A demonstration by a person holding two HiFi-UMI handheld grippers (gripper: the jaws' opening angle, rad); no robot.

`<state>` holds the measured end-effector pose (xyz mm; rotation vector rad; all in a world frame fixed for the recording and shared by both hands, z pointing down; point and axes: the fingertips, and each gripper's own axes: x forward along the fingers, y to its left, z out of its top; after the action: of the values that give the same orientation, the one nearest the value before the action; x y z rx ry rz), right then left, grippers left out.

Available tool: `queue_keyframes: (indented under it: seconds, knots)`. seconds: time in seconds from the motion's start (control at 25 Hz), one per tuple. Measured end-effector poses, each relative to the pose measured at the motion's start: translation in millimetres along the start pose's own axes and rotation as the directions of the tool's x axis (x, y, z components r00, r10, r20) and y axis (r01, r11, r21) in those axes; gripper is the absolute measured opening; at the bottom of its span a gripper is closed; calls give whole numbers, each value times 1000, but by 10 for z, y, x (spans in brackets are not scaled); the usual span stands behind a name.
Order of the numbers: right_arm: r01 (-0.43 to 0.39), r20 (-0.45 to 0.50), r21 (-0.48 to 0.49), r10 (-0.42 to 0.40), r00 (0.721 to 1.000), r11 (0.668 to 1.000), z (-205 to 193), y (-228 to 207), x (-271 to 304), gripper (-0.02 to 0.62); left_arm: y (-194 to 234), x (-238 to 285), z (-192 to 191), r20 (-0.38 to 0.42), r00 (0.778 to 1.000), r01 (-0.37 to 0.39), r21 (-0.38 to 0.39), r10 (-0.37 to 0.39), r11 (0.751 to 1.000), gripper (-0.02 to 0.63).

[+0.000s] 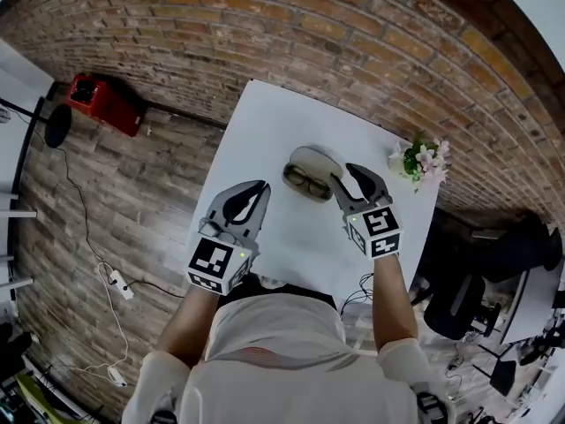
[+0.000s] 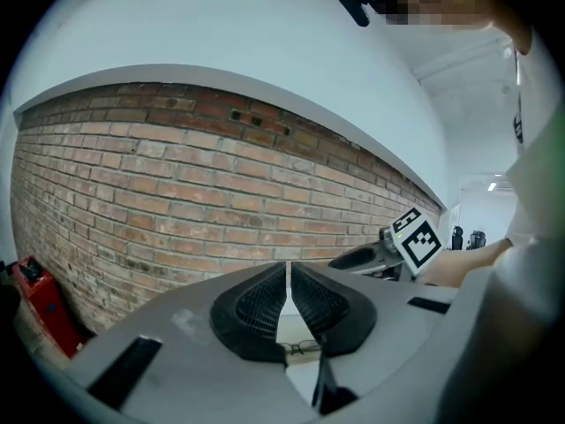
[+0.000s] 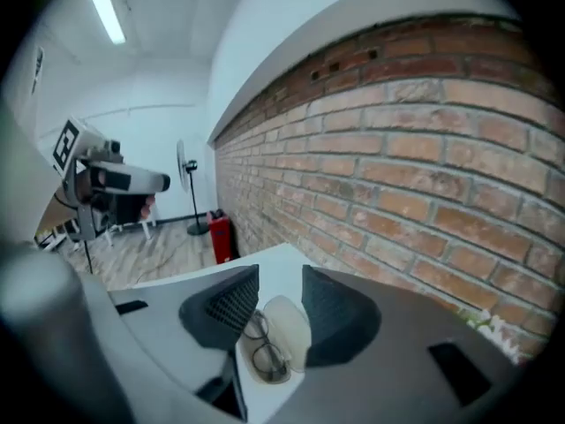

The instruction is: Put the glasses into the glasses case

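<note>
Found the glasses (image 1: 306,182) lying left-to-right inside the open glasses case (image 1: 316,158) at frame centre, just left of the right gripper (image 1: 346,177), jaws spread and empty, with the left gripper (image 1: 261,187) farther off, jaws pressed together.

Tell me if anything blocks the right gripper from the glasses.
Nothing visible does. The glasses lie in the open case on the white table, and the right gripper, jaws apart and empty, hangs close by.

In the left gripper view the left claw (image 2: 289,276) hides all but a sliver of the glasses (image 2: 300,347); in the head view the right claw (image 1: 346,175) covers one end of the glasses case (image 1: 311,159).
</note>
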<state>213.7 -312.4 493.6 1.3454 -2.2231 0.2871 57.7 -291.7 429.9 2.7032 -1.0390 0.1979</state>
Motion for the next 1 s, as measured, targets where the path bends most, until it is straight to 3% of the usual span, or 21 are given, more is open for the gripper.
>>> queue_keyframes:
  seconds: [0.2,0.36,0.52,0.6,0.76,1.0]
  knots:
    - [135,212,100,-153,965,986,400,-330,-817,120,-122,43,372,61,998,17,44,-19,999,28]
    - [233,339,174,-280,898,957,588,-542,-1502,51,-309,36,627,99,994,36,71,-43,997,28]
    - [295,438,206,-357,825,933,749,-612,-2051,51,-453,4,832,132,990,26,126,-43,992,28]
    - [310,465,211,-374,802,927,793,-616,-2233,49,-533,-17,894,140,989,25,150,-46,988,28]
    - [310,481,218,-378,791,926,786,-616,-2360,51,-653,-71,925,148,988,23,160,-47,987,28]
    - [295,463,220,-366,808,930,713,-585,-2325,51,-701,-137,910,155,987,8,163,-34,987,28]
